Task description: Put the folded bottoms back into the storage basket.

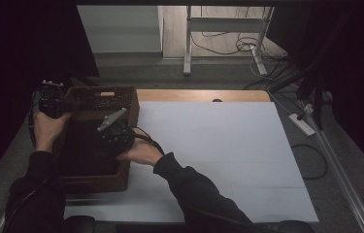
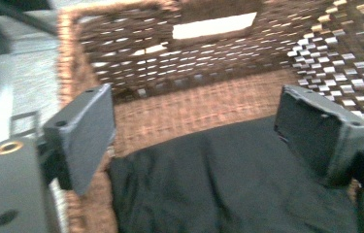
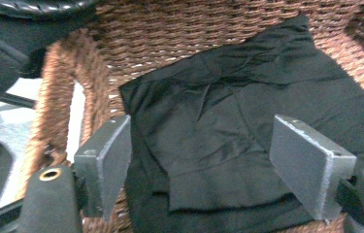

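A wide white sheet (image 1: 208,150) covers most of the pale wooden tabletop (image 1: 204,95), whose bare edge shows as a strip at twelve o'clock in the high view. At the sheet's nine o'clock side stands a deep rectangular basket of dark brown woven wicker (image 1: 130,104), with a slot handle cut into its far wall. Inside it, spread over the woven bottom, lies a black cloth, folded and creased (image 3: 228,126); in the left gripper view the same cloth (image 2: 228,184) fills the near half of the basket floor, and the bare weave shows beyond it toward twelve o'clock. Two forearms in dark sleeves come in from six o'clock. The left gripper (image 1: 52,99) sits at the basket's far corner at about ten o'clock, its hand just outside the wall; in the left gripper view (image 2: 196,131) its jaws stand wide apart above the cloth with nothing pinched between them, so it is released. The right gripper (image 1: 114,131) hangs inside the basket near its three o'clock wall, the grey three-cornered plate tilted on top; in the right gripper view (image 3: 201,165) its jaws also stand apart over the cloth, the pads clear of the fabric, so it too is released.
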Available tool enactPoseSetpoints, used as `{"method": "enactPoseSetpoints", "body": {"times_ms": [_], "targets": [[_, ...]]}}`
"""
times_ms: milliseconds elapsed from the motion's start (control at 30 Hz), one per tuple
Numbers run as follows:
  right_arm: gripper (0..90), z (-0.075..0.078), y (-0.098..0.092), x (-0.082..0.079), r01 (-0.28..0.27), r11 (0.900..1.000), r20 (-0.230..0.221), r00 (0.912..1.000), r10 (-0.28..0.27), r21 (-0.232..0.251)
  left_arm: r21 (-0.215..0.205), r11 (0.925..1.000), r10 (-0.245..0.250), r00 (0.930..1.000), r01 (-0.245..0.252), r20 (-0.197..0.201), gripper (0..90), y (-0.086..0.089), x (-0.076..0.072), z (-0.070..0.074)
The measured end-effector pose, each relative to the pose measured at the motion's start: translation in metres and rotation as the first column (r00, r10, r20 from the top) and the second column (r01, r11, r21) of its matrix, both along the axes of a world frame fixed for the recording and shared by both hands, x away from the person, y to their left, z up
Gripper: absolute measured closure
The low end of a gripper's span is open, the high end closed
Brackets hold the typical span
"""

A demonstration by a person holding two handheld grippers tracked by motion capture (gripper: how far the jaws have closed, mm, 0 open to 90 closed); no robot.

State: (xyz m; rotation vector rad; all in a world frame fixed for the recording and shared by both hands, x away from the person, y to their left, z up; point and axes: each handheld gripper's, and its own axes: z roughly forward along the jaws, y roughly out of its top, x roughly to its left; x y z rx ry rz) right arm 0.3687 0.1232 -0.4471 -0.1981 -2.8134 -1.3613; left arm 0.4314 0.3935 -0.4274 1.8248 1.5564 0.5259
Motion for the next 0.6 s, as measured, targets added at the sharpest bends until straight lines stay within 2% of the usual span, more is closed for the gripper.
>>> {"method": "enactPoseSetpoints", "body": {"times_ms": [67,133,267,333,433,600], "targets": [[17.9,0.001,-0.007,0.002,0.000,1.000,-0.028,0.9996,0.001,0.015,-0.025,0.9988,-0.043,0.9991,0.043,-0.004,7.9,-0.002,-0.002,-0.001],[11.2,0.001,-0.013,0.003,0.007,1.000,-0.037,0.9993,-0.007,0.009,-0.034,0.9967,-0.074,0.9973,0.074,-0.006,5.2,-0.005,-0.003,-0.003],[1.5,0.002,-0.025,0.004,0.009,1.000,-0.025,0.9997,-0.009,0.008,-0.083,0.9867,-0.140,0.9901,0.140,0.005,0.0,-0.012,-0.001,-0.009],[0.0,0.003,-0.033,0.005,0.022,1.000,-0.022,0.9995,-0.022,0.019,-0.077,0.9848,-0.155,0.9878,0.156,0.011,0.0,-0.017,0.001,-0.011],[0.0,0.005,-0.044,0.005,0.052,0.998,0.003,0.9986,-0.052,0.022,-0.062,0.9834,-0.171,0.9852,0.171,-0.006,0.0,-0.027,0.007,-0.013],[0.0,0.008,-0.064,0.006,0.082,0.996,0.016,0.9965,-0.082,0.020,-0.053,0.9811,-0.189,0.9795,0.186,-0.069,1.1,-0.048,0.022,-0.014]]}}
